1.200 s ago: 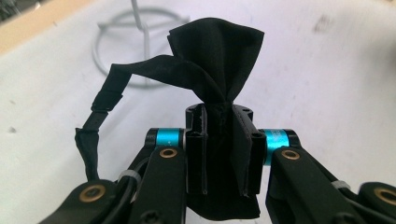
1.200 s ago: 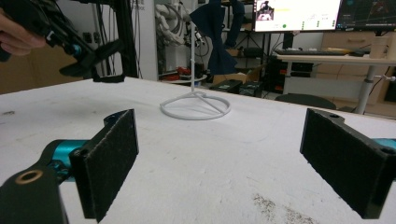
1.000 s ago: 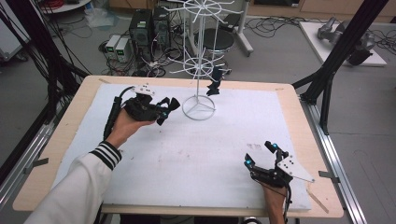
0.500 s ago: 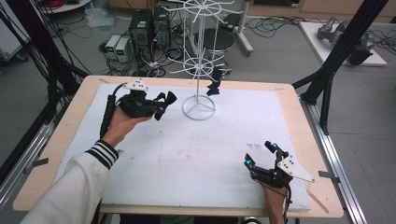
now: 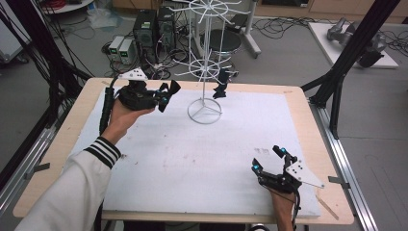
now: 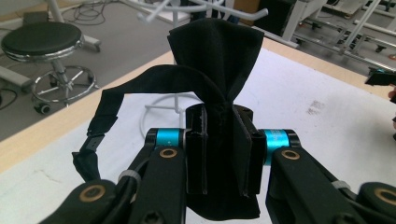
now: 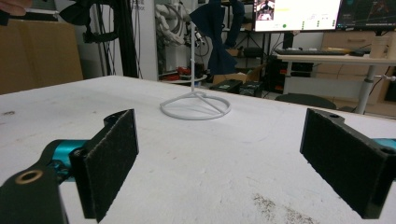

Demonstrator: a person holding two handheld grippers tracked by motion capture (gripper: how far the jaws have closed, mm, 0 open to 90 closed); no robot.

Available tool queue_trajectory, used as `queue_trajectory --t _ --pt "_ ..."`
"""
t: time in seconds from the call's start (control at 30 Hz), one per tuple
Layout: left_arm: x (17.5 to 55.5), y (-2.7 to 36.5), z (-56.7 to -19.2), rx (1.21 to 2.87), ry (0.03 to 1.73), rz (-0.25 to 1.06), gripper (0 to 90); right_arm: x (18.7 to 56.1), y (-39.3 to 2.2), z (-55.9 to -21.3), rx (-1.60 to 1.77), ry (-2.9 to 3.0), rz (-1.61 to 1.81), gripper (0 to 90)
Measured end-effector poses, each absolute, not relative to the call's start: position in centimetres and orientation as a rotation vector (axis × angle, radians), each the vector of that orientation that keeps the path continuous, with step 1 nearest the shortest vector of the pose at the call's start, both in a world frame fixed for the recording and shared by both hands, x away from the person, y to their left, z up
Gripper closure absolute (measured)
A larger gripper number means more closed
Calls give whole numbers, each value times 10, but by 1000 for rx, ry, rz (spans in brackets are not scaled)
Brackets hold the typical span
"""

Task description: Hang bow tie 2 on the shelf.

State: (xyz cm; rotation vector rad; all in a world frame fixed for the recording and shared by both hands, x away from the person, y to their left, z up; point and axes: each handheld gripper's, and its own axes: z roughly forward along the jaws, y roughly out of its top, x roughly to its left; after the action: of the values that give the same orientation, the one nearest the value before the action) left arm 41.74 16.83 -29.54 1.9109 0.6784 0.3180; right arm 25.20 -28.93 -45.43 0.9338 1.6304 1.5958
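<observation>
**Bow tie on its way to the rack**

Nearest the person, the right gripper (image 5: 269,161) rests low on the desk (image 5: 192,159) at its near right corner. Its jaws stand wide apart with nothing between them, and they point across the bare white surface toward the rack.

Farther off, the left gripper (image 5: 166,94) hangs above the far left of the desk, just short of the rack (image 5: 204,72). Its jaws are clamped tight on the pinched middle of a black bow tie (image 6: 217,60). One fabric wing stands up above the jaws, and the strap (image 6: 121,93) loops out to the side and hangs free.

The step in hand looks to be hanging this bow tie on one of the white wire arms. To do it well, keep the grip on the knot and let the strap loop fall open. Come at an arm from its free tip, so the loop slides over it without snagging. Pick an arm away from the dark piece (image 5: 222,86) already hanging on the rack's right side. The rack is light and may tip or spin if nudged.
</observation>
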Motion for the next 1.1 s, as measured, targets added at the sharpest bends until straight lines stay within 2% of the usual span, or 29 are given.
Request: queue_trajectory --t 0.7,1.1 --pt "432 160 -261 1877 664 363 764 252 -290 -454 932 1624 1598 107" --pt "440 145 -253 1871 643 373 764 251 -290 -454 935 1626 1604 106"
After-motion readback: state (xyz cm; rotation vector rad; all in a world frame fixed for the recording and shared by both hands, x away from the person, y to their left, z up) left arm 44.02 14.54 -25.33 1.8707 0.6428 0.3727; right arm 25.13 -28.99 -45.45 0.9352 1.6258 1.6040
